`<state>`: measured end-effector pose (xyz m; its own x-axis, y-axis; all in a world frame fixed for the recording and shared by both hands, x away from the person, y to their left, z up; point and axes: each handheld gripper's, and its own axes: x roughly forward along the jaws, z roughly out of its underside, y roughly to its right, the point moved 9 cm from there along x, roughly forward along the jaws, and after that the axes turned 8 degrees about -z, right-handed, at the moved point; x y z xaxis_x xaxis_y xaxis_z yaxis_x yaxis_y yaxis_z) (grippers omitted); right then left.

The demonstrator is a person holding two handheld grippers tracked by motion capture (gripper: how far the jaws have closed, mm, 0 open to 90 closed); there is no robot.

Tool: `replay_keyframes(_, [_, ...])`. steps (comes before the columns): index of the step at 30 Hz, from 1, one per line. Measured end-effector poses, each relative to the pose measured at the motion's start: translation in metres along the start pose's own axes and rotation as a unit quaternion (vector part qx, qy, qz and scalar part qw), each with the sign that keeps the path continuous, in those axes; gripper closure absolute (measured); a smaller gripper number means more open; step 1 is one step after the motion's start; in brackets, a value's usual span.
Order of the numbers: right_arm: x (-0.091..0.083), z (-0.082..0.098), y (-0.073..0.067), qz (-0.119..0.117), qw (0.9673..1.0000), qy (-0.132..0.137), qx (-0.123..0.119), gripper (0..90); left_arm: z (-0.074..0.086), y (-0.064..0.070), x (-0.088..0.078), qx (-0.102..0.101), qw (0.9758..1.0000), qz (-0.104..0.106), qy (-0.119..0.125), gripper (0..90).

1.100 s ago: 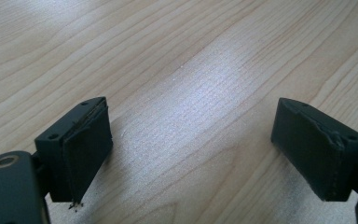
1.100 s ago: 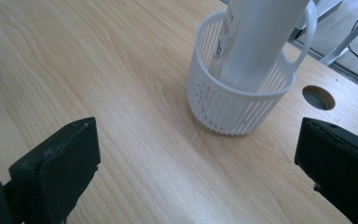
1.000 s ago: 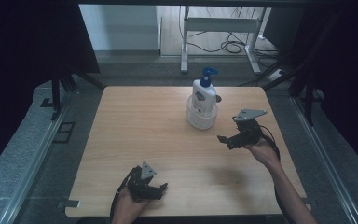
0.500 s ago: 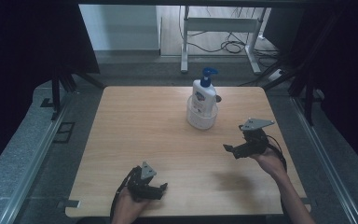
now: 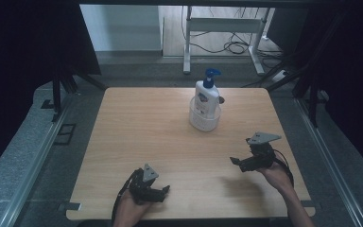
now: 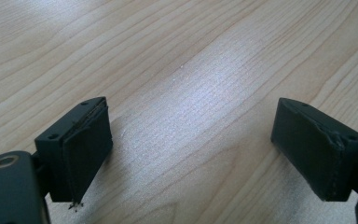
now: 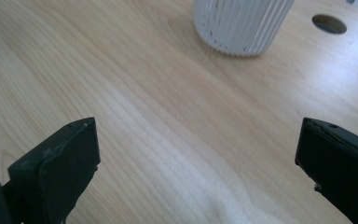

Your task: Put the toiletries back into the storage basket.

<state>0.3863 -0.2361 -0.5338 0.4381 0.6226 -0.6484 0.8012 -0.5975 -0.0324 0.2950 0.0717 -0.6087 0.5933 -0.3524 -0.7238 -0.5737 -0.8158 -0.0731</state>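
Table [image 5: 137,142] light wood, visible grain streaks, pale glare patch in left gripper view. Bottle [image 5: 206,97] white with blue pump top, small blue label mark. Cup [image 5: 204,120] under it white, fine vertical ribbing in right gripper view. Left gripper [image 5: 166,189] black, grey plate on top. Right gripper [image 5: 233,161] black, grey plate too. Floor around table grey, backdrop curtains black.

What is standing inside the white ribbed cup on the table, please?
A white pump bottle with a blue pump head stands upright inside the white ribbed cup. The cup wall covers the bottle's base, so whether anything else lies in the cup cannot be seen.
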Motion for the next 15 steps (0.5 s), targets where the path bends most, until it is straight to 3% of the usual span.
replay_keyframes(15, [0.016,0.042,-0.014,-0.009,0.9997,-0.021,0.007,0.3,0.000,0.000,0.000,-0.001,1.0000,0.000,0.000,11.6])
